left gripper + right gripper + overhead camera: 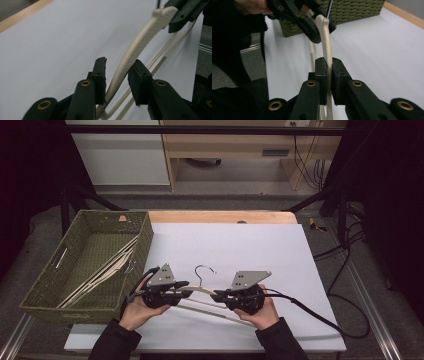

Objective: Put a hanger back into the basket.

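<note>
A cream plastic clothes hanger [200,291] with a metal hook [202,270] is held just above the white sheet at the front of the table. My right gripper [216,296] is shut on one arm of the hanger [325,37], its pads pressed flat on both sides [329,62]. My left gripper [186,289] straddles the other arm. In the left gripper view that arm [140,40] runs between the jaws [117,67] with a narrow gap still showing at the pads. The two grippers point at each other, each in one of the person's hands.
A green woven basket [145,235] stands at the table's left, holding several more cream hangers [105,267]. A white sheet [240,245] covers the tabletop. The right gripper's black cable [320,320] trails off to the right front.
</note>
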`<state>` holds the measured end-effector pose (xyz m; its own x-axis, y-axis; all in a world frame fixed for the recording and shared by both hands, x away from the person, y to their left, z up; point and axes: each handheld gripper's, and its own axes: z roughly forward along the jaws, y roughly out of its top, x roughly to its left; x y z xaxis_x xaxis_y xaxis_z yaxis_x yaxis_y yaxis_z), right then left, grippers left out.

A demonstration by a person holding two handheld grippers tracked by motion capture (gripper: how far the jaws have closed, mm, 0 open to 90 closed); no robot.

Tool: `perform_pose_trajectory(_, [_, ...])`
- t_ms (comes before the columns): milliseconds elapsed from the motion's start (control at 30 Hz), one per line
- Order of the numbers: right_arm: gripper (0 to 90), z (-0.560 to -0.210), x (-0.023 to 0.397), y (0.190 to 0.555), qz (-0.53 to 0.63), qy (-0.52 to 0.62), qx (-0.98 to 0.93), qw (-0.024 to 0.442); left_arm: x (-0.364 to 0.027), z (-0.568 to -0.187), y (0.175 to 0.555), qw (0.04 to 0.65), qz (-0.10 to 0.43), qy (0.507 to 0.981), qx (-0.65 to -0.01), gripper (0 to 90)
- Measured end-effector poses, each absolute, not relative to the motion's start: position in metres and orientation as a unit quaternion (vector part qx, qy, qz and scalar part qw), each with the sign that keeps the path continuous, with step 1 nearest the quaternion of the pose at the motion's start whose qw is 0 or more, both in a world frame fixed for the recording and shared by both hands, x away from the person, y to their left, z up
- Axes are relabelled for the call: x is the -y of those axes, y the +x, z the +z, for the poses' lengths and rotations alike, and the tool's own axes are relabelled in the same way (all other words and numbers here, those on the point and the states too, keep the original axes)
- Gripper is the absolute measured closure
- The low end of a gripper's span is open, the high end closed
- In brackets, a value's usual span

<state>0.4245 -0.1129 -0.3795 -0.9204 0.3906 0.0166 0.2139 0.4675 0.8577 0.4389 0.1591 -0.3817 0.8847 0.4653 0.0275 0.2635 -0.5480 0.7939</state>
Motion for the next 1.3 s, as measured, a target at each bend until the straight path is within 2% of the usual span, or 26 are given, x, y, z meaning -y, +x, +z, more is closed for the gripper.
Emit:
perform_pose_trajectory(100, [79.7, -0.379, 0.114, 0.425, 0.482, 0.188, -0.849, 0.107, -0.157, -0.382, 0.436, 0.424, 0.11, 0.874, -0.211, 74.5])
perform_pose_trajectory(300, [72.5, -0.381, 0.114, 0.426, 0.474, 0.199, -0.847, 0.133, -0.153, -0.382, 0.43, 0.421, 0.093, 0.876, -0.217, 79.4])
perform_pose_trajectory(533, [54.8, -0.382, 0.113, 0.427, 0.482, 0.212, -0.835, 0.159, -0.15, -0.38, 0.426, 0.441, 0.046, 0.87, -0.218, 85.0])
perform_pose_trajectory(867, [28.9, -0.373, 0.139, 0.427, 0.529, 0.269, -0.785, 0.18, -0.164, -0.375, 0.423, 0.453, 0.083, 0.851, -0.25, 86.5])
perform_pose_trajectory(1133, [19.1, -0.379, 0.17, 0.424, 0.537, 0.316, -0.762, 0.178, -0.18, -0.358, 0.416, 0.476, 0.12, 0.828, -0.271, 86.5])
perform_pose_trajectory(1300, [12.2, -0.378, 0.188, 0.426, 0.549, 0.347, -0.737, 0.187, -0.193, -0.329, 0.409, 0.497, 0.148, 0.812, -0.268, 86.5])
